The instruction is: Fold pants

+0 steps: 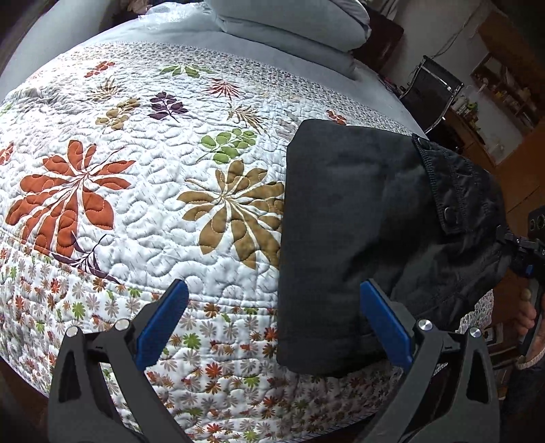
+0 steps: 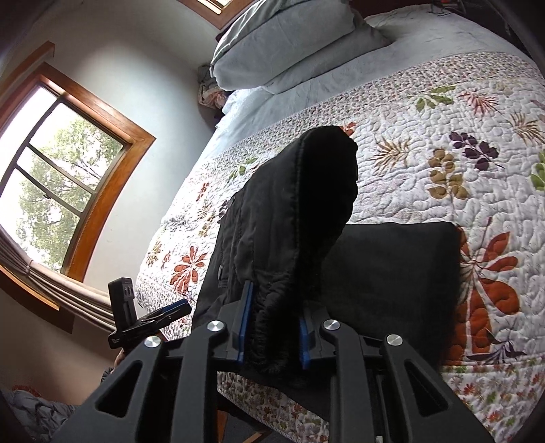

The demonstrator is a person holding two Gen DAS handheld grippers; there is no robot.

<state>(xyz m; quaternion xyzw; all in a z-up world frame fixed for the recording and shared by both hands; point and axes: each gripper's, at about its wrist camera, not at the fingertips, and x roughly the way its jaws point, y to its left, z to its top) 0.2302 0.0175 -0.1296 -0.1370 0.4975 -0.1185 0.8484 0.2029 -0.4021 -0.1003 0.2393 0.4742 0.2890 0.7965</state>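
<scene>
The black pants (image 1: pixel 357 211) lie partly folded on the floral quilt (image 1: pixel 143 170) near the bed's front right corner. My left gripper (image 1: pixel 272 320) is open and holds nothing; its right finger (image 1: pixel 385 323) overlaps the folded part's near edge and its left finger is over bare quilt. My right gripper (image 2: pixel 274 327) is shut on a bunched end of the pants (image 2: pixel 299 211) and holds it up above the flat folded part (image 2: pixel 391 272). The right gripper also shows at the right edge of the left wrist view (image 1: pixel 528 252).
Grey pillows (image 1: pixel 293 24) are stacked at the head of the bed, also in the right wrist view (image 2: pixel 289 37). A window (image 2: pixel 58 170) is on the wall beside the bed. A chair (image 1: pixel 432 88) and wooden shelves stand off the bed's far side.
</scene>
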